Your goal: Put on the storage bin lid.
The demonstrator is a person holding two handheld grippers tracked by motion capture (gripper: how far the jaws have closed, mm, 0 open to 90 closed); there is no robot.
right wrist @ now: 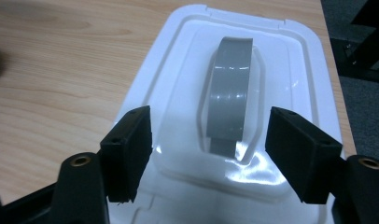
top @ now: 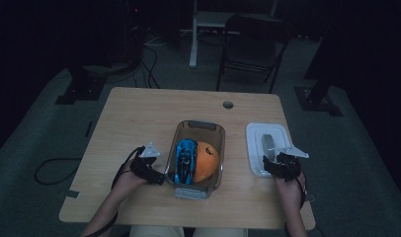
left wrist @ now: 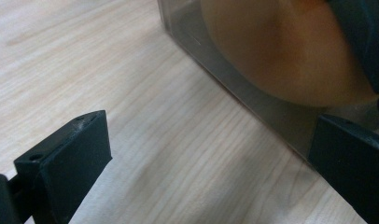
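A clear plastic bin [top: 216, 132] stands mid-table holding a blue toy car [top: 185, 161] and an orange ball [top: 207, 161]. Its white lid [top: 255, 136] with a grey handle [top: 267, 144] lies flat to the right. My left gripper [top: 156, 177] is open at the bin's near left wall; in the left gripper view one jaw rests against the bin wall [left wrist: 271, 119], the orange ball [left wrist: 281, 51] showing through it. My right gripper [top: 276, 165] hovers open over the lid's near end, its jaws straddling the grey handle [right wrist: 230, 95] on the white lid [right wrist: 178, 84].
The wooden table [top: 139, 118] has a cable hole [top: 228, 104] at the back. A dark folding chair [top: 253, 44] and stand legs sit on the floor beyond. Cables trail off the table's left side.
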